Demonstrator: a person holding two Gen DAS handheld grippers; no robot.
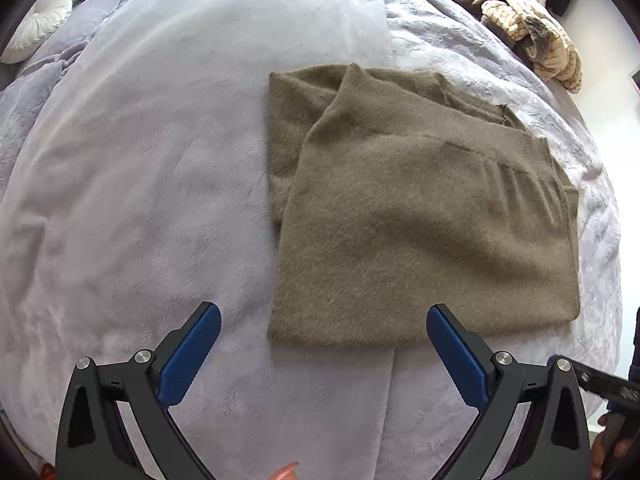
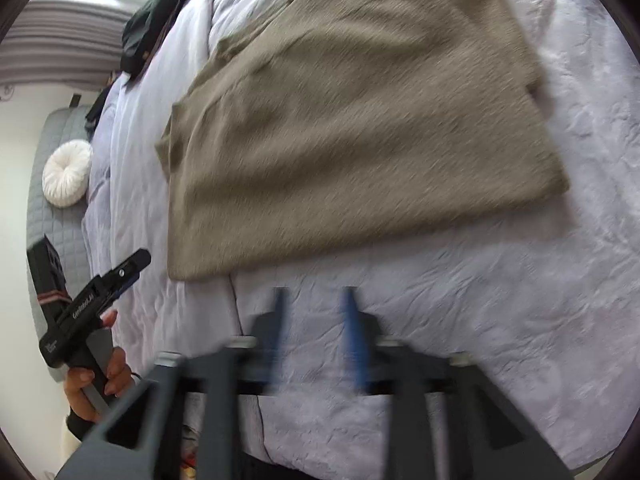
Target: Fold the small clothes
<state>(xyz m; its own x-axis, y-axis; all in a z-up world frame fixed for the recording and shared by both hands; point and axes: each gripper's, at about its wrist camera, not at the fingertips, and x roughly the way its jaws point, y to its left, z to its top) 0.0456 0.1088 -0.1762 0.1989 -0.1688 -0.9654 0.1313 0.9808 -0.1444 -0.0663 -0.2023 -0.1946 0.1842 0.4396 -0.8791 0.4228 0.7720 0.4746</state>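
Observation:
A folded olive-brown knit garment point(image 1: 420, 216) lies flat on the lavender bedspread point(image 1: 160, 160); it also shows in the right wrist view point(image 2: 360, 120). My left gripper point(image 1: 324, 316) is wide open and empty, just short of the garment's near edge. My right gripper point(image 2: 314, 300) is blurred by motion, its blue pads a small gap apart, holding nothing, just short of the garment's near edge. The left gripper also shows at the left of the right wrist view point(image 2: 132, 268), held in a hand.
A pile of beige patterned clothes point(image 1: 532, 32) lies at the far right of the bed. Dark clothes point(image 2: 156, 24) lie near the headboard. A white round cushion point(image 2: 66, 178) sits on a grey quilted surface beside the bed.

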